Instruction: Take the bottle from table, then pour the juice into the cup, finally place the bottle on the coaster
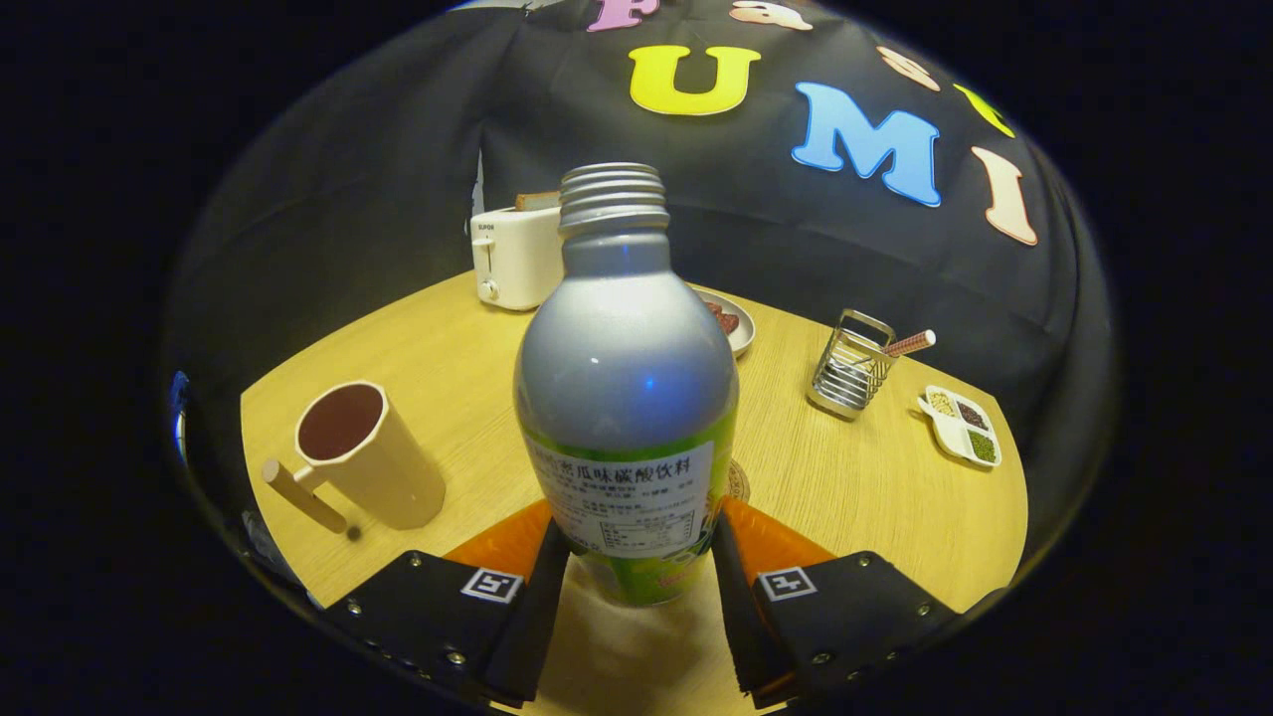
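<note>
Gripper view. The gripper point(629, 557) has its two fingers closed against opposite sides of the bottle point(627, 398), clamping it low on the labelled body; the bottle stands upright between them, its threaded neck uncapped. Whether its base rests on the table point(875, 497) or hangs just above it cannot be told. The cup point(363, 452) stands off to one side of the fingers, handle turned toward the camera, its dark inside not clear enough to say whether it holds juice. A round edge just behind the bottle, beside one finger, is probably the coaster point(738, 480) (mostly hidden).

Risks, as judged from here: the grip sits low on a smooth, rounded body, so the tall top may swing or slip during tilting. The open mouth would spill if the bottle tips before reaching the cup. Beyond it, a toaster point(515, 257), a plate point(731, 323), a wire rack point(850, 373) and a small divided dish point(960, 426) stand well apart.
</note>
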`<state>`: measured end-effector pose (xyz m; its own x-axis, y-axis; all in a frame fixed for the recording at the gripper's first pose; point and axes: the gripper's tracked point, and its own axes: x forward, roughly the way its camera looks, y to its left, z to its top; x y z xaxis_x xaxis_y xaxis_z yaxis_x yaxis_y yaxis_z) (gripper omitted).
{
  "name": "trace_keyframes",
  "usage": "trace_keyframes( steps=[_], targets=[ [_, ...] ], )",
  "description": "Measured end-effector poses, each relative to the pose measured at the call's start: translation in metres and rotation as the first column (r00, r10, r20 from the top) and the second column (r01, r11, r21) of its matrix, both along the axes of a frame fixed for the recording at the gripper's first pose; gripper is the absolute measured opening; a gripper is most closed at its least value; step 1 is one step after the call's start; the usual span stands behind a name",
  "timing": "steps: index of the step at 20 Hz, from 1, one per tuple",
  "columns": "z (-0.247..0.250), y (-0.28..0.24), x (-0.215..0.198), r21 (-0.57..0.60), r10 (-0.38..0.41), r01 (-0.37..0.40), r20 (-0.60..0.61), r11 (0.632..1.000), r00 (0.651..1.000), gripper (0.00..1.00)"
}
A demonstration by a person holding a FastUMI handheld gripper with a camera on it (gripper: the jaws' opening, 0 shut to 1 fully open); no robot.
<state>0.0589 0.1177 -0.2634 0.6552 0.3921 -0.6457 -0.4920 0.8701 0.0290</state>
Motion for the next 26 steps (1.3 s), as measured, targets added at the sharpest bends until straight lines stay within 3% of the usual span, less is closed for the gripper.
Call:
trace_keyframes(
  steps=[14, 26],
  targets=[
    [-0.015, 0.003, 0.071, 0.119, -0.133, 0.123, 0.079, 0.985, 0.988, 0.74],
    [-0.035, 0.001, 0.084, 0.099, -0.150, 0.142, 0.072, 0.985, 0.986, 0.79]
  ],
)
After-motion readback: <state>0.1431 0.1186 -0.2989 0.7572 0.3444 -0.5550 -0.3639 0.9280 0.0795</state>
